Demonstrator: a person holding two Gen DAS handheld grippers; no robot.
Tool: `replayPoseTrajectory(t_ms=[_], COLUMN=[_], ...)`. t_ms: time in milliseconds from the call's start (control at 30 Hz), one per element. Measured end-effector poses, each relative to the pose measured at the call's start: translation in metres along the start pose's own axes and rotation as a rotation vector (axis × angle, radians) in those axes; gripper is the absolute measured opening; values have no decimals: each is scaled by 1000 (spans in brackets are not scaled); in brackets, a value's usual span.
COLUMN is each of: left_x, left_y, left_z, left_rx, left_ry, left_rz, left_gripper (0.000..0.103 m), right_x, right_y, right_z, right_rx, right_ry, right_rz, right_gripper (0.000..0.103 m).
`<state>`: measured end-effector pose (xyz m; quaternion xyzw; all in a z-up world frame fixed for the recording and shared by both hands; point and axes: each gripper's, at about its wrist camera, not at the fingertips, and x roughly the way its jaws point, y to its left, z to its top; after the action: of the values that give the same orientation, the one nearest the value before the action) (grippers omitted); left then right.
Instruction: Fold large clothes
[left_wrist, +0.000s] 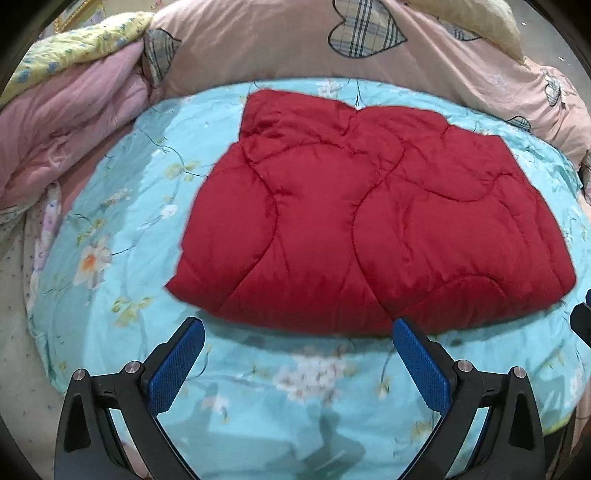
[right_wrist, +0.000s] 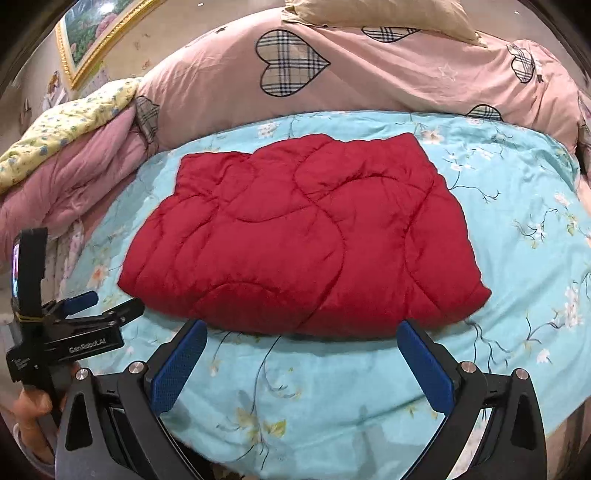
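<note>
Red quilt (left_wrist: 373, 221) lies folded flat mid-bed on the blue sheet (left_wrist: 295, 387), so you look btwn folds. Next: grab near edge w/ both, fold again. Pink duvet (right_wrist: 369, 74) piled far and left, not blocking. Left gripper (left_wrist: 297, 341) and right gripper (right_wrist: 301, 341) both spread, empty, just short of near edge.

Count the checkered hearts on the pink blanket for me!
5 in the right wrist view: big heart, top, right, lower right, left fold. More may be hidden.
</note>
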<state>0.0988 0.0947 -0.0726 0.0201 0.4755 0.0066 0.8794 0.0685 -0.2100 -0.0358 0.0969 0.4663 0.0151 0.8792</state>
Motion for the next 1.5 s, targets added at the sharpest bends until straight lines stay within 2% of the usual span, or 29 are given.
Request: replayPoseTrajectory(t_ms=[100,167,333,467,567,700,833,967,1100,1200,1367,1500], left_x=[29,38,59,78,86,93,99,99,83,62,26,4], left_y=[5,7,5,1,3,2,-1,-1,-4,-3,-7,-10], left_z=[12,21,37,44,47,52,57,57,51,41,7,-16], left_rx=[-38,-52,-36,-7,-18,-16,-5,-5,28,11,17,34], left_ry=[49,37,16,28,41,52,57,46,27,0,-21,-27], left_rz=[-9,-4,4,26,14,18,34,35,65,82,81,92], left_gripper=[102,102,102,103,103,103,103,103,103,102,102,102], right_x=[30,50,79,91,87,100,126,131,121,99,47,18], right_y=[-9,-18,-30,-29,-27,-38,-50,-53,-50,-45,-22,-2], right_z=[6,10,19,24,28,33,38,43,41,37,19,-2], right_rx=[9,37,58,29,18,28,50,60,58,67,53,-7], right_ry=[18,53,53,50,28,53,91,100,76,49,-14,-23], right_rz=[-31,-56,-63,-102,-101,-139,-102,-99,-101,-107,-54,-35], right_gripper=[103,102,102,102,102,102,103,103,103,102,103,103])
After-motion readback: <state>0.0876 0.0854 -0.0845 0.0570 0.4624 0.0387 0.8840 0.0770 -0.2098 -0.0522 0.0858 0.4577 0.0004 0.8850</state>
